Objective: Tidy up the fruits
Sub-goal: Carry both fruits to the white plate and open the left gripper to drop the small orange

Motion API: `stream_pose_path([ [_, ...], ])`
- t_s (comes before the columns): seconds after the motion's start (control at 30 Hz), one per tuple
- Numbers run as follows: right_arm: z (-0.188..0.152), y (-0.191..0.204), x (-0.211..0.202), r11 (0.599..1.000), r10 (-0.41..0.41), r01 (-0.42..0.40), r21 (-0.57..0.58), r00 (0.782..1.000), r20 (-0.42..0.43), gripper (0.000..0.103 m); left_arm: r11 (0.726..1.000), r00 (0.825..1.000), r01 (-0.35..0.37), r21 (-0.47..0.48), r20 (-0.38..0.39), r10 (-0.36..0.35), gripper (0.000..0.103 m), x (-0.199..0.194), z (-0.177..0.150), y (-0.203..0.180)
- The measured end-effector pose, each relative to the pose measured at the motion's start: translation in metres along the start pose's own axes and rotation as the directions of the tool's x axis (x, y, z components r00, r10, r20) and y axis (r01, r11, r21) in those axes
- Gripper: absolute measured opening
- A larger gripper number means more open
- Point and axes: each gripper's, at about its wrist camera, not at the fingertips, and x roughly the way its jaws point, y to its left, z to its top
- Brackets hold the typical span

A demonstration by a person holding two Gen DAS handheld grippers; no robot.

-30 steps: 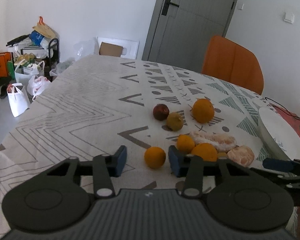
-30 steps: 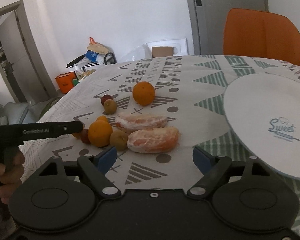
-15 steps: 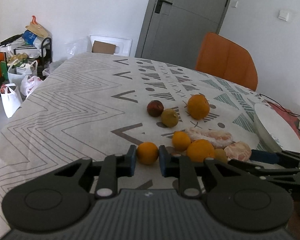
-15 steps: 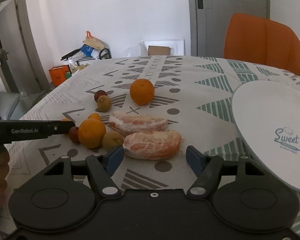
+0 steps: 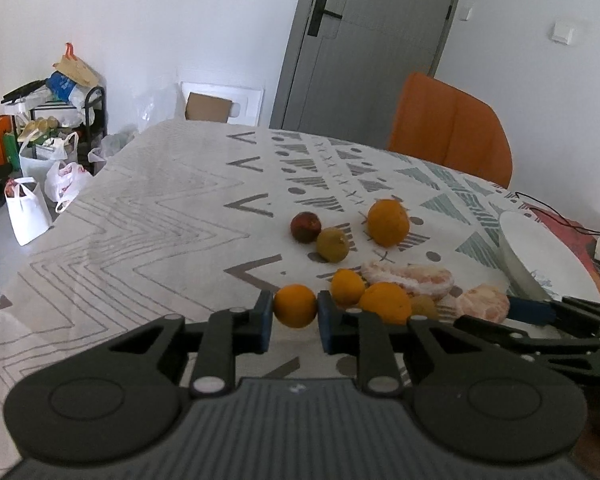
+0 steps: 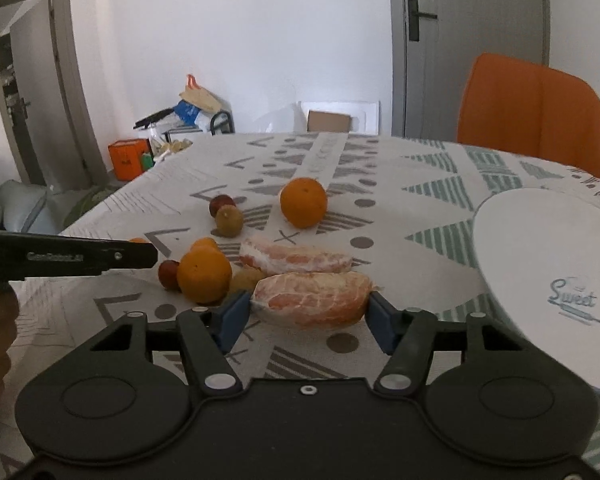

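With fruit scattered at the desk's (image 5: 148,216) centre, the left hand-held gripper (image 5: 291,316) clamps 1 small orange (image 5: 295,305) while the right hand-held gripper (image 6: 309,309) is closing around a peeled citrus half (image 6: 312,297), apparently bound for the white plate (image 6: 540,264) at 3 o'clock.

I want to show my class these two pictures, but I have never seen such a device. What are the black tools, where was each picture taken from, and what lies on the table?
A person holds two hand-held grippers, each with a camera looking along its fingers. In the left camera's picture, the left gripper is shut on a small orange. In the right camera's picture, the right gripper is closing around a peeled citrus piece. On the patterned tablecloth lie more fruits and a white plate.
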Motion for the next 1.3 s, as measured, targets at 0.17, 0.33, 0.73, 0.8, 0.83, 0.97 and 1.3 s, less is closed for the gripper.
stream_pose_path([
  [0.17, 0.001, -0.007, -0.024, 0.999, -0.019, 0.017, 0.027, 0.999, 0.05, 0.06, 1.0, 0.999, 0.018, 0.022, 0.029, -0.018, 0.022, -0.007, 0.005, -0.009],
  [0.33, 0.001, -0.019, -0.045, 0.998, -0.04, 0.035, 0.057, 0.994, 0.098, 0.06, 0.998, 0.998, 0.047, 0.044, 0.051, -0.049, 0.022, -0.014, 0.008, -0.025],
  [0.73, -0.008, -0.049, -0.077, 0.991, -0.096, 0.08, 0.108, 0.984, 0.149, 0.06, 0.989, 0.992, 0.101, 0.105, 0.07, -0.109, 0.022, -0.021, 0.007, -0.07],
  [0.8, -0.01, -0.056, -0.082, 0.989, -0.108, 0.089, 0.121, 0.982, 0.154, 0.061, 0.987, 0.99, 0.109, 0.118, 0.072, -0.118, 0.022, -0.021, 0.008, -0.078],
  [0.83, -0.012, -0.061, -0.084, 0.987, -0.114, 0.094, 0.129, 0.981, 0.157, 0.06, 0.986, 0.99, 0.112, 0.124, 0.073, -0.122, 0.022, -0.021, 0.008, -0.082],
  [0.97, -0.016, -0.074, -0.09, 0.983, -0.125, 0.1, 0.156, 0.979, 0.163, 0.06, 0.982, 0.987, 0.127, 0.14, 0.079, -0.139, 0.022, -0.021, 0.01, -0.096],
  [1.3, -0.025, -0.108, -0.097, 0.97, -0.163, 0.128, 0.208, 0.973, 0.164, 0.061, 0.968, 0.983, 0.159, 0.197, 0.064, -0.174, 0.022, -0.009, 0.011, -0.135],
])
